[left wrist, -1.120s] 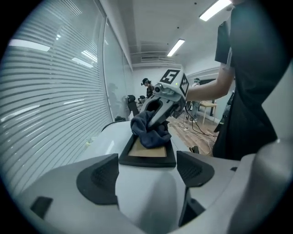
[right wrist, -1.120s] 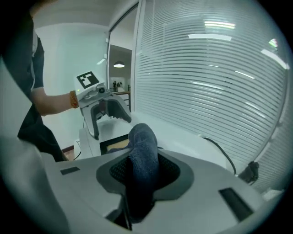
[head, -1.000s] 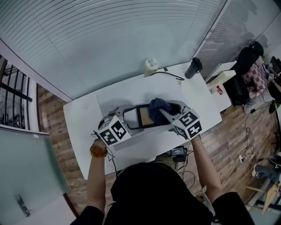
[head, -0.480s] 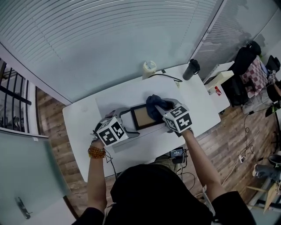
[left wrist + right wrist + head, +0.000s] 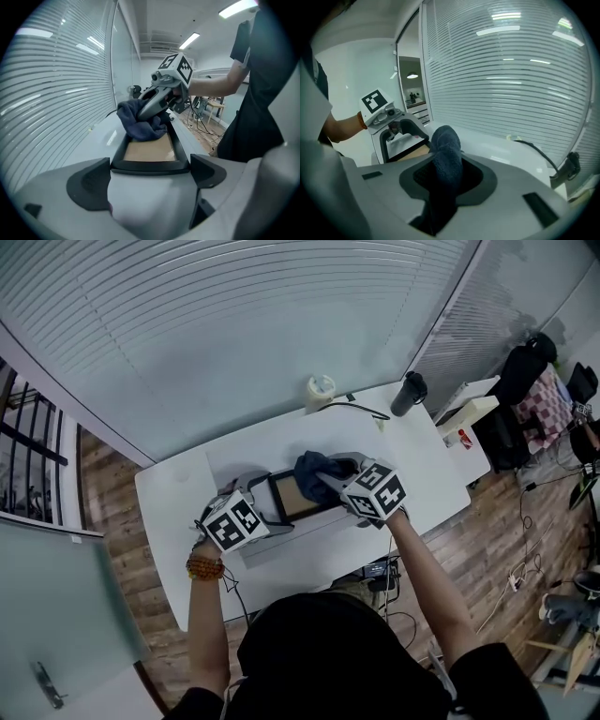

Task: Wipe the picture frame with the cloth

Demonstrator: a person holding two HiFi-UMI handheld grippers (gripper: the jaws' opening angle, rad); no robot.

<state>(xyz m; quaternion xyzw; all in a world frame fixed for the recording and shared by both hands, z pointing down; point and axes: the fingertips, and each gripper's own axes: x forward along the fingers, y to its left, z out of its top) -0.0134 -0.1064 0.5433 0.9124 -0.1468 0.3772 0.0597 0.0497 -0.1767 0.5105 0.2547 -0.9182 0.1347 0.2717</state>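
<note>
Picture frame (image 5: 292, 496): flat on the white tabletop (image 5: 178, 493), brown panel up. We note the left hand-held gripper (image 5: 149, 180) with jaws wide, just been opening, the frame's end between them. Right hand-held gripper (image 5: 446, 176): clamped on the dark blue cloth (image 5: 314, 468), which rests on the frame's opposite end.
</note>
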